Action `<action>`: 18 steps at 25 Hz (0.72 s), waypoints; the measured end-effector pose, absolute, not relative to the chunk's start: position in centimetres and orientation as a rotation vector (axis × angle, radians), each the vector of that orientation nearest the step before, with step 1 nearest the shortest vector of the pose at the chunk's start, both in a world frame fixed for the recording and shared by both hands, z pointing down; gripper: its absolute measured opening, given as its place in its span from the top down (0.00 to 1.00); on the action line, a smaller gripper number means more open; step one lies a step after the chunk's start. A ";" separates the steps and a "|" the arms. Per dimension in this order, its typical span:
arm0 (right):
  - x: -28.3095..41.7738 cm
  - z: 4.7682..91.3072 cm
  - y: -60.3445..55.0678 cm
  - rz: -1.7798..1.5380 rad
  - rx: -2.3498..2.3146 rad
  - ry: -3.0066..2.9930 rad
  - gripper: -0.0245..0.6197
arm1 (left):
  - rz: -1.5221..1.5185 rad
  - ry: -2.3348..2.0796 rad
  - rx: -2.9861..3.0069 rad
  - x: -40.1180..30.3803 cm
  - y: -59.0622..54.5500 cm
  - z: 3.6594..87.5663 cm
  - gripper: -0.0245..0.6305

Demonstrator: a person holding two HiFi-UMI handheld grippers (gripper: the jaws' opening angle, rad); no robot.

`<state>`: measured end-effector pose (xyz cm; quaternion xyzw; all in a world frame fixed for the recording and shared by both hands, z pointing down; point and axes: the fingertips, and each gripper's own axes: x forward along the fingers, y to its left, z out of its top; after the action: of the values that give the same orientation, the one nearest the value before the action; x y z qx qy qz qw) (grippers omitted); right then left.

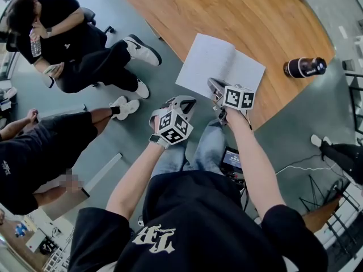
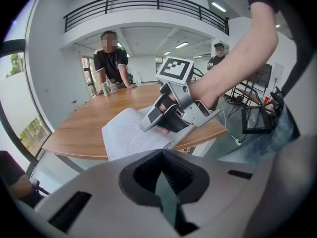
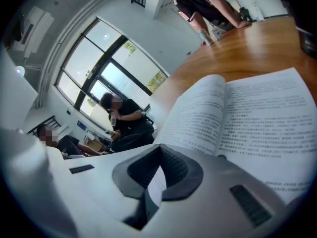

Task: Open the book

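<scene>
The book point(image 1: 218, 66) lies open and flat on the wooden table point(image 1: 238, 16), near the front edge, with printed pages point(image 3: 247, 118) facing up. My right gripper point(image 1: 214, 86) rests at the book's near edge, jaws shut and nothing between them that I can see. In the left gripper view the right gripper point(image 2: 148, 122) lies over the book's right page point(image 2: 126, 133). My left gripper point(image 1: 180, 102) hangs just off the table edge, to the left of the right one. It is shut and empty, and points toward the book.
A dark bottle point(image 1: 304, 67) lies on its side near the table's right edge. Two people point(image 1: 68, 38) sit on the floor side at the left. Another person point(image 2: 111, 66) leans on the table's far end. A screen device point(image 1: 232, 160) sits below near my legs.
</scene>
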<state>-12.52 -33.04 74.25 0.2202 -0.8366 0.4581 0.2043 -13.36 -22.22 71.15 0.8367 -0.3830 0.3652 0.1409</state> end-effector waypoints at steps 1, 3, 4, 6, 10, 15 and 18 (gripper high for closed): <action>-12.1 74.8 -33.5 1.295 0.646 -2.308 0.99 | 1.048 -1.116 2.407 -13.6 -22.2 71.2 0.95; -11.8 76.0 -34.0 1.319 0.661 -2.273 0.99 | 1.029 -1.136 2.390 -14.1 -22.1 71.1 0.95; -11.8 76.5 -34.2 1.329 0.653 -2.264 0.99 | 1.018 -1.146 2.381 -14.3 -22.1 71.1 0.95; -11.9 77.1 -34.3 1.347 0.637 -2.251 0.99 | 0.997 -1.161 2.370 -14.4 -22.1 70.9 0.95; -12.3 76.7 -34.0 1.302 0.618 -2.253 0.99 | 0.952 -1.195 2.369 -14.8 -21.6 69.6 0.95; -12.1 74.2 -33.0 1.234 0.606 -2.305 0.99 | 0.844 -1.245 2.375 -16.1 -20.9 67.4 0.95; -10.9 72.5 -32.2 1.191 0.639 -2.333 0.99 | 0.742 -1.255 2.370 -16.8 -20.6 66.3 0.95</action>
<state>-10.93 -32.16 72.54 0.2313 -0.8440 0.4307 0.2208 -16.85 -20.58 66.33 0.8380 -0.4439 0.2624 0.1785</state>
